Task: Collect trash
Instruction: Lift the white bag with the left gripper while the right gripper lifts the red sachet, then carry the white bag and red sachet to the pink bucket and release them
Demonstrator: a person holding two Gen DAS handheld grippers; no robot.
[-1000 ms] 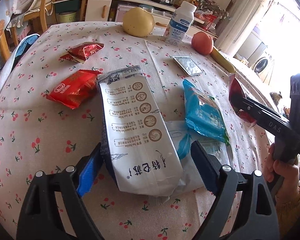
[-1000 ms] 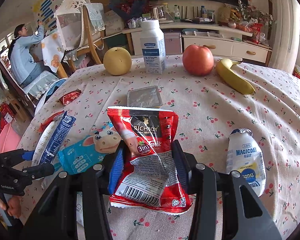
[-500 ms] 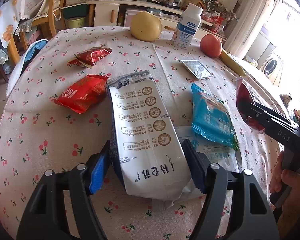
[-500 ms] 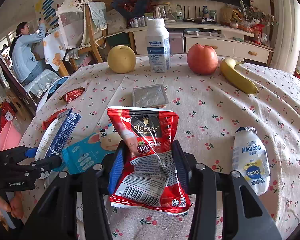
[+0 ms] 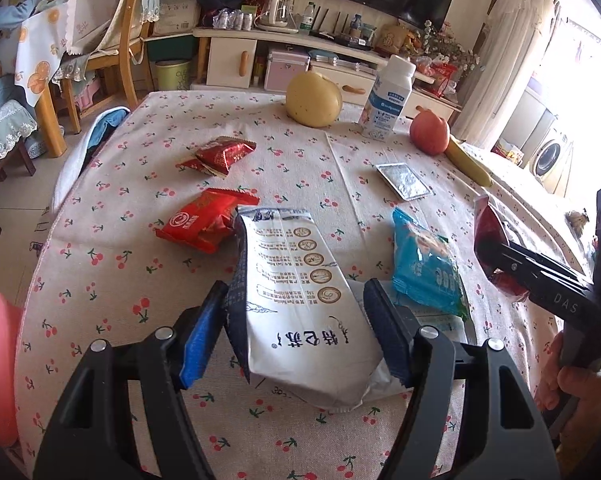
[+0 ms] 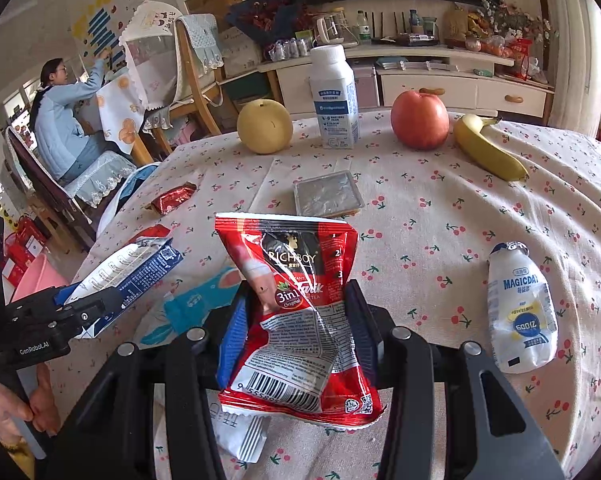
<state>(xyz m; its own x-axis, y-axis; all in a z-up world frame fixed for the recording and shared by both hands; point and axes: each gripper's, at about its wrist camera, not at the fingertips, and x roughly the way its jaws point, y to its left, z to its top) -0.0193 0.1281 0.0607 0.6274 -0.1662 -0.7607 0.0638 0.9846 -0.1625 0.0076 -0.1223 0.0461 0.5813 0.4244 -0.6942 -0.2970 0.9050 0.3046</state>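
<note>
The white milk pouch (image 5: 300, 308) is pinched between the pads of the left gripper (image 5: 296, 328), whose jaws have just been closing on it, and it is being lifted clear of the surface (image 5: 112, 280), while the red tea packet (image 6: 300, 312) is clamped in the pressed-in right gripper (image 6: 296, 320) and held above the cloth. With both grippers loaded, the pick-up step is judged done and a drop-off is called for next, though no bin can be made out for certain. Ahead of the left gripper a blue wrapper (image 5: 424, 264) and a red wrapper (image 5: 204, 220) are left waiting, and a crushed white bottle (image 6: 520, 312) is seen just right of the right gripper.
</note>
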